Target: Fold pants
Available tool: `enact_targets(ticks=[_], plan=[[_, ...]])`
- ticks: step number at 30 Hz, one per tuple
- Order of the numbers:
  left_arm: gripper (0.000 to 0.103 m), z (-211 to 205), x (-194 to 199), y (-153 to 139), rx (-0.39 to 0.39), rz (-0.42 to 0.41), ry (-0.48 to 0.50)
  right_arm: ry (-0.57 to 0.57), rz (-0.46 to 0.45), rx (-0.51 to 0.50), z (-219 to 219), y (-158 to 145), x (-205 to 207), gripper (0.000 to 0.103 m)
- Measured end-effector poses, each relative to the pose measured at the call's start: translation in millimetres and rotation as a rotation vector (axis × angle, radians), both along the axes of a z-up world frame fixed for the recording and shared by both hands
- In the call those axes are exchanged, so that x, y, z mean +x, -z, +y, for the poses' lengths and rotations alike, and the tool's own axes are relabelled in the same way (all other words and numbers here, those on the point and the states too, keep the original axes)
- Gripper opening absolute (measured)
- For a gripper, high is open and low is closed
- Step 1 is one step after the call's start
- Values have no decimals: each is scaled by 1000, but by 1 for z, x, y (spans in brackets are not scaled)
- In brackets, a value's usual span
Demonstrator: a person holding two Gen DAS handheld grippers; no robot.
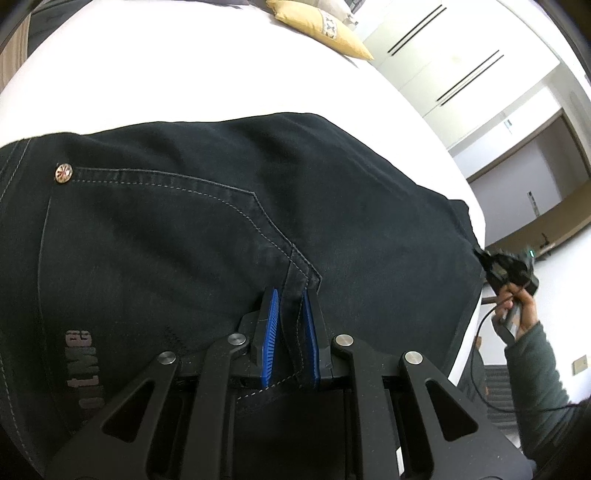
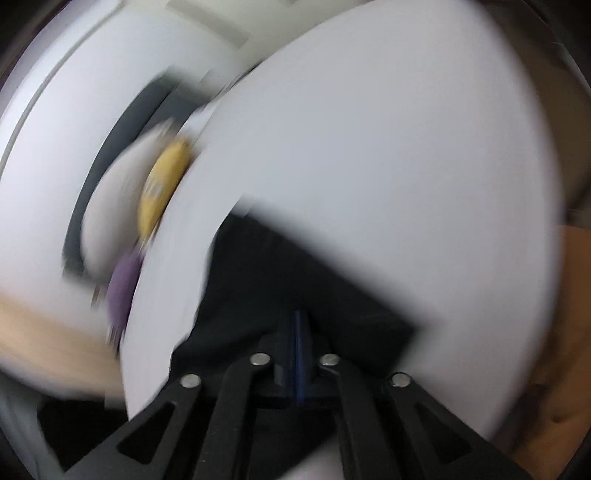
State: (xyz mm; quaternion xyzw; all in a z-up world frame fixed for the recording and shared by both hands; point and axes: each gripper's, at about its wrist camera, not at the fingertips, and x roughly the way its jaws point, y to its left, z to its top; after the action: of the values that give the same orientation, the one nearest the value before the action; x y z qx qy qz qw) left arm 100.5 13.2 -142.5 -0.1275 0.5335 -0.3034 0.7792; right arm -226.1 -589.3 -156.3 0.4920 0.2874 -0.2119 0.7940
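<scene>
Dark navy pants lie spread on a white bed, waist end to the left with a copper rivet and a pocket seam. My left gripper has its blue pads closed on a stitched fold of the pants at the near edge. My right gripper shows at the far right, held by a hand, at the leg end of the pants. In the blurred right wrist view my right gripper is shut on the dark pants fabric over the white bed.
A yellow pillow and a pale pillow lie at the head of the bed; they also show blurred in the right wrist view with a purple one. White wardrobe doors stand beyond the bed. The bed's right edge is close to the leg end.
</scene>
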Motion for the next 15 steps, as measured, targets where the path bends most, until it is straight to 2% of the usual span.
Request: enact_targets(ticks=[1,2,3,4,6,7,8,10,11,12,13,14,15], plan=[[14,1,-1,0,4,-2,0,17,-20,4,-3,-7,-11,13],[14,1,-1,0,9,-5,0,8,-44,7,-4,-14,-24,31],[14,0,-3,-1,16,-10,-1,-27,-99,10,4,-22,-28,40],[14,0,-3,-1,21,-12,-2,-88,-177,22,16,-30,-26,43],[14,-1,-4,-2,36,-15,-7,-199,-259,54,36,-37,-16,56],[14,-4,-4,-2,47,-17,-10,-264,-286,82,46,-35,-5,59],[14,-7,-4,-3,56,-20,-11,-327,-298,118,57,-30,9,61],[14,-10,-6,-4,73,-26,-12,-387,-252,168,67,-8,31,61],[14,-11,-7,-4,77,-27,-14,-383,-218,192,63,5,35,59],[14,-11,-9,-5,82,-27,-16,-365,-192,211,55,19,34,35],[14,-11,-9,-5,84,-27,-17,-338,-184,228,42,30,27,20],[14,-11,-11,-5,86,-28,-18,-300,-168,233,29,36,16,0],[14,-11,-12,-6,89,-30,-17,-243,-157,229,15,41,3,0]])
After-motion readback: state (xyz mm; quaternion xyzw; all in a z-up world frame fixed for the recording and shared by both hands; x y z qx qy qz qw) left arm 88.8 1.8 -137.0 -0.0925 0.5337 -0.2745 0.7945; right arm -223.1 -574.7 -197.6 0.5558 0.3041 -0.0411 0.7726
